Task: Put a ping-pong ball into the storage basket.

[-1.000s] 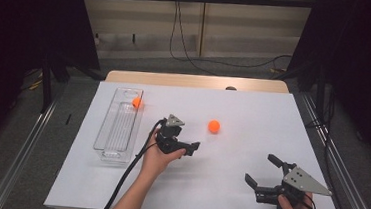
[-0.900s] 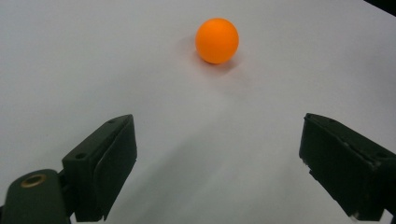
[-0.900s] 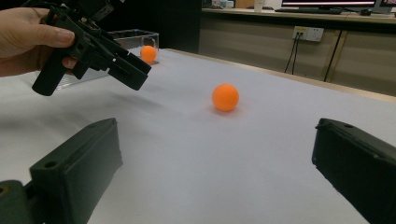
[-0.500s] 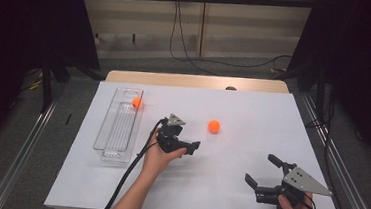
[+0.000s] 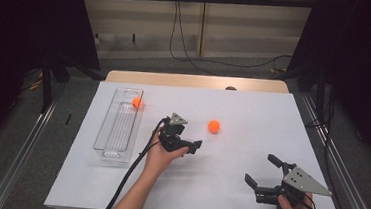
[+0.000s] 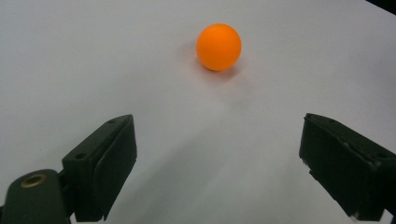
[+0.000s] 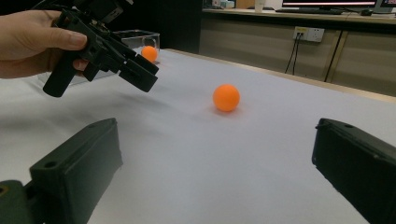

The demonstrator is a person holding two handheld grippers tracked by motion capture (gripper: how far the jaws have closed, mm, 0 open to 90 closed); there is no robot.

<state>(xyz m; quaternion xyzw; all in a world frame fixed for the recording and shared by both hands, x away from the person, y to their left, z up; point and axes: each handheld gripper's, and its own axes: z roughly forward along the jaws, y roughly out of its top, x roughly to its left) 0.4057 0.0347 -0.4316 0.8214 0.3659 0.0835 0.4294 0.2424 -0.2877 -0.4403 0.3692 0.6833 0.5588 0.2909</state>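
Observation:
An orange ball [image 5: 214,126] lies on the white table [image 5: 253,115], just right of my left gripper [image 5: 189,142]. In the left gripper view the ball [image 6: 218,46] rests a little ahead of the left gripper [image 6: 219,158], whose jaws stand wide apart with nothing between them. A second orange ball [image 5: 137,102] sits in the far end of a clear plastic tray [image 5: 116,129]. My right gripper [image 5: 262,171] is near the front right of the table, open and empty. The right gripper view has its jaws [image 7: 219,168] spread, facing the ball [image 7: 226,97] and the left gripper [image 7: 109,49] farther off.
The clear tray [image 7: 135,33] runs lengthwise along the table's left side. A black cable [image 5: 133,168] trails from the left gripper toward the front edge. Dark curtains and metal rails flank the table.

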